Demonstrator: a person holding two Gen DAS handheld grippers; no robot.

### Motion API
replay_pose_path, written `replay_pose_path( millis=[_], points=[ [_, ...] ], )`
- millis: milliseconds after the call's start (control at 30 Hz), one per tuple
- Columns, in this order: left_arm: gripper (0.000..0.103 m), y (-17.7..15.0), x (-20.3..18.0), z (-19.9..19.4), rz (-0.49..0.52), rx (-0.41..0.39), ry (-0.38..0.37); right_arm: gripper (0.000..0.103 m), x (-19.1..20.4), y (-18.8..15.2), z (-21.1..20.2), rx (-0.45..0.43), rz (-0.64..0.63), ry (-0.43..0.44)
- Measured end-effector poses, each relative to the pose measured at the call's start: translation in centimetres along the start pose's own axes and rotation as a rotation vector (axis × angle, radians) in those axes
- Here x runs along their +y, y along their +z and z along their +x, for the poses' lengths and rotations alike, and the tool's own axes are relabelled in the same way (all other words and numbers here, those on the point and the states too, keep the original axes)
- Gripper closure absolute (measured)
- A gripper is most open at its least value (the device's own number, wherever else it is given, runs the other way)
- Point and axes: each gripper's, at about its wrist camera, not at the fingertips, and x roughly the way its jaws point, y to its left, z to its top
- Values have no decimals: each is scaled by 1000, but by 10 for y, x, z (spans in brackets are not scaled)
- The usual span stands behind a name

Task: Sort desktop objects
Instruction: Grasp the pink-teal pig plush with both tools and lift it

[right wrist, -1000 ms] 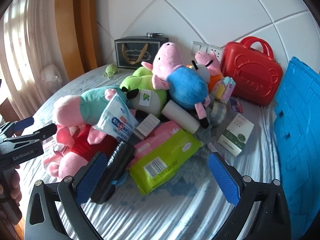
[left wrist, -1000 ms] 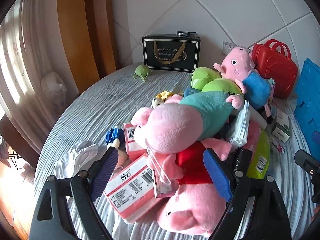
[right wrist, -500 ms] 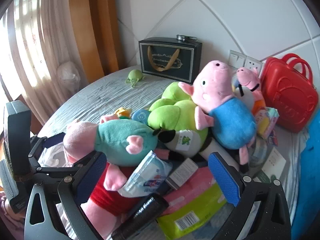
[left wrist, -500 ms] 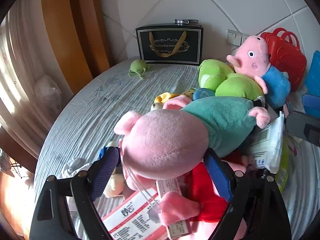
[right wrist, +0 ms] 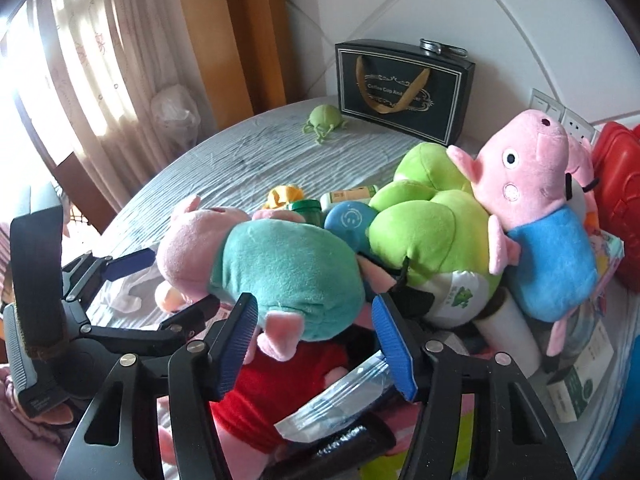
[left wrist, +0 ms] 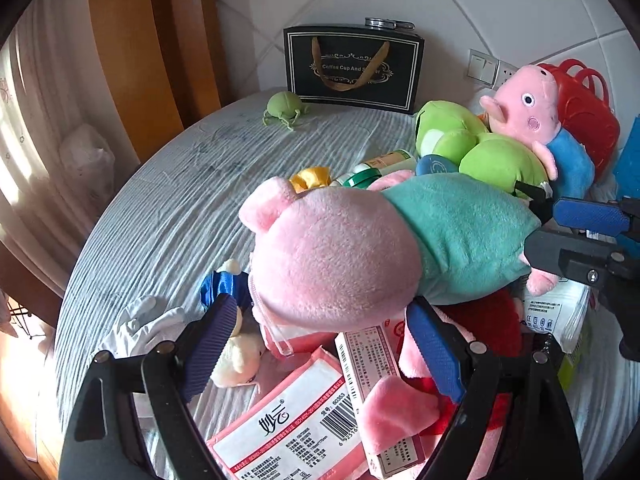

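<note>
A pink pig plush in a teal shirt [left wrist: 360, 248] lies on top of a pile of toys and packets on the grey-striped table. My left gripper [left wrist: 320, 340] has its jaws on both sides of the pig's head. My right gripper [right wrist: 316, 340] has narrowed around the pig's teal body [right wrist: 288, 272] and foot. The left gripper shows in the right wrist view [right wrist: 132, 264]; the right gripper's fingers [left wrist: 588, 216] show at the right of the left wrist view.
Around it lie a green frog plush [right wrist: 432, 232], a pig plush in blue [right wrist: 536, 200], a red-dressed pig [right wrist: 288, 376], pink tissue packs [left wrist: 288, 420], a black gift bag [left wrist: 352, 68], a small green toy [left wrist: 284, 106], a red case [left wrist: 584, 116] and white cloth [left wrist: 136, 324].
Both grippers moved in toward the teal-shirted pig. The right gripper's jaws narrowed around its body; the left gripper's jaws now flank its head.
</note>
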Motion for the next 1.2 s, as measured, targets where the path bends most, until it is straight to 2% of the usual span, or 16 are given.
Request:
replay_pose_path(
  millis=[233, 367, 433, 667, 800, 867, 933, 967, 1033, 1100, 1200],
  points=[
    [19, 0, 3, -3, 17, -15, -42, 47, 12, 1, -11, -13, -19, 1],
    [19, 2, 3, -6, 41, -24, -48, 31, 9, 9, -3, 7, -12, -12],
    [19, 3, 6, -5, 42, -21, -51, 26, 8, 11, 4, 32, -16, -13],
    [19, 8, 11, 9, 63, 18, -71, 1, 14, 11, 23, 85, -41, -7],
    [19, 12, 12, 20, 83, 36, -80, 1, 10, 13, 37, 105, -31, -15],
    [19, 14, 12, 24, 96, 35, -92, 1, 4, 13, 47, 121, -19, -16],
    [20, 15, 8, 28, 119, 28, -96, 9, -2, 12, 59, 142, -6, 7],
    [24, 16, 6, 29, 132, 22, -94, 34, -3, 11, 62, 145, 2, 45],
    [34, 18, 3, 30, 144, 4, -78, 40, 0, 10, 61, 123, -7, 44],
    [37, 20, 3, 27, 137, -12, -84, 45, 4, 10, 53, 96, -25, 38],
    [39, 22, 1, 21, 145, -32, -91, 46, 1, 10, 44, 74, -19, 50]
  ],
)
